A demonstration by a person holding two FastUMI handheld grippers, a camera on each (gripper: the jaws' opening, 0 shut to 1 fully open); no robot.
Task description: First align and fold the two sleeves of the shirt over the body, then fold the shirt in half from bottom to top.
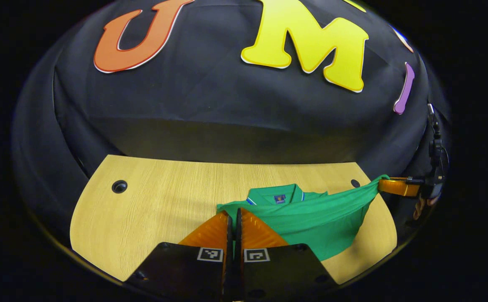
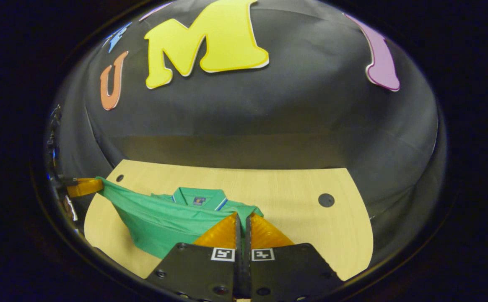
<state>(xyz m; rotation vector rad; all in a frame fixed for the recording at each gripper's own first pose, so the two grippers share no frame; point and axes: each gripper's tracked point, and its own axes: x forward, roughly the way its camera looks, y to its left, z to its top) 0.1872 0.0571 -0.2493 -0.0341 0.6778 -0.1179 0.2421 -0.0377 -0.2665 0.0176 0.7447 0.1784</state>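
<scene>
Left gripper (image 1: 234, 216) pinching the green shirt's (image 1: 311, 214) hem, right gripper (image 2: 242, 220) pinching its other corner, soft cloth hanging stretched between both, collar lying flat beyond them on the pale woodgrain table (image 1: 164, 197).

left hand-held gripper (image 1: 234, 214) pinches green shirt (image 1: 311, 218) hem; right hand-held gripper (image 1: 388, 184) lifts far corner; collar on counter (image 1: 164, 201)

The shirt (image 1: 311, 218) lies on the table (image 1: 151, 209), hem lifted between both tools.
</scene>
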